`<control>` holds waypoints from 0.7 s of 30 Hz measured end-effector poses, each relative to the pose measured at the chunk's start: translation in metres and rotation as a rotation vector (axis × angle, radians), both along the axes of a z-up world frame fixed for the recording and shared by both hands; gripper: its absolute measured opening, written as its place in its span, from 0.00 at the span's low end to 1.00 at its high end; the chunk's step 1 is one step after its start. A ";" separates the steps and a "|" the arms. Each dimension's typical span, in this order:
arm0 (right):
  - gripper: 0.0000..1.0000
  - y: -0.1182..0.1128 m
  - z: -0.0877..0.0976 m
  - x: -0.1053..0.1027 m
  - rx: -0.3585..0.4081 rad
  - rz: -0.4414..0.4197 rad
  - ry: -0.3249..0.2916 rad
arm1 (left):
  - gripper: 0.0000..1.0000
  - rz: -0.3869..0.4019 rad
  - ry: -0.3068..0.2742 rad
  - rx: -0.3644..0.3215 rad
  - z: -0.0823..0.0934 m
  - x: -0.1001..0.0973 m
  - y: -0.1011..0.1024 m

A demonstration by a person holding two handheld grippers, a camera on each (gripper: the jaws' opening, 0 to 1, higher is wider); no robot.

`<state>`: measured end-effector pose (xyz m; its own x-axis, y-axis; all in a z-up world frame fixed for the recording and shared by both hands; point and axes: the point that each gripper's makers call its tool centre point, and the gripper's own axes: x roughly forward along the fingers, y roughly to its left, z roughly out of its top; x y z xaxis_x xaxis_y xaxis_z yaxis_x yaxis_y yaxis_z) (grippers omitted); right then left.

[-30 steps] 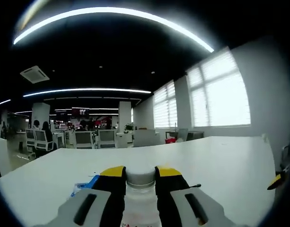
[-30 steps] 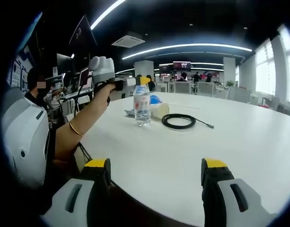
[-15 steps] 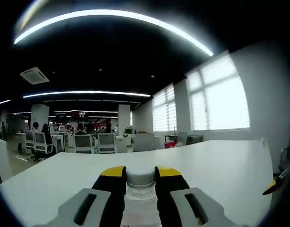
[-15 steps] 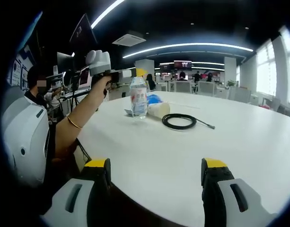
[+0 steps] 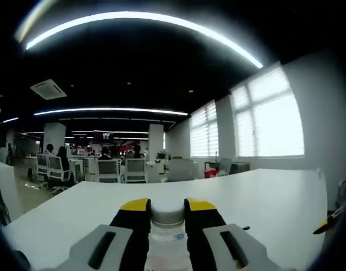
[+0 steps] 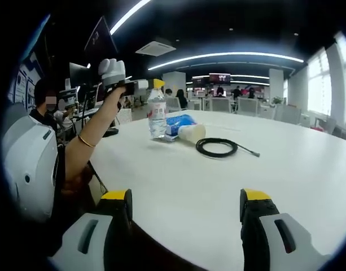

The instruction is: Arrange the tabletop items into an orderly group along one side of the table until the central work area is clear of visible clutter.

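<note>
The task is judged partly done: a blue pack (image 6: 178, 121), a cup (image 6: 191, 132) and a cable (image 6: 218, 147) are gathered at 11 o'clock on the counter (image 6: 263, 169), whose centre looks bare. The bottle (image 6: 157, 116) is held beside them, apparently not yet set down. The left gripper (image 5: 167, 210) has its fingers closed on the bottle's neck. The right gripper (image 6: 185, 204) is spread wide, with nothing held.
</note>
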<state>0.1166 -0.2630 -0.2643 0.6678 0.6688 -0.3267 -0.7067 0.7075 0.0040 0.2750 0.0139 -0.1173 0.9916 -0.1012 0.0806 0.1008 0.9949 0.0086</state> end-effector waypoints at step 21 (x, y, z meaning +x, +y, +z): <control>0.74 0.018 0.005 -0.005 -0.029 0.019 -0.006 | 0.20 0.142 0.030 0.028 -0.002 -0.010 0.080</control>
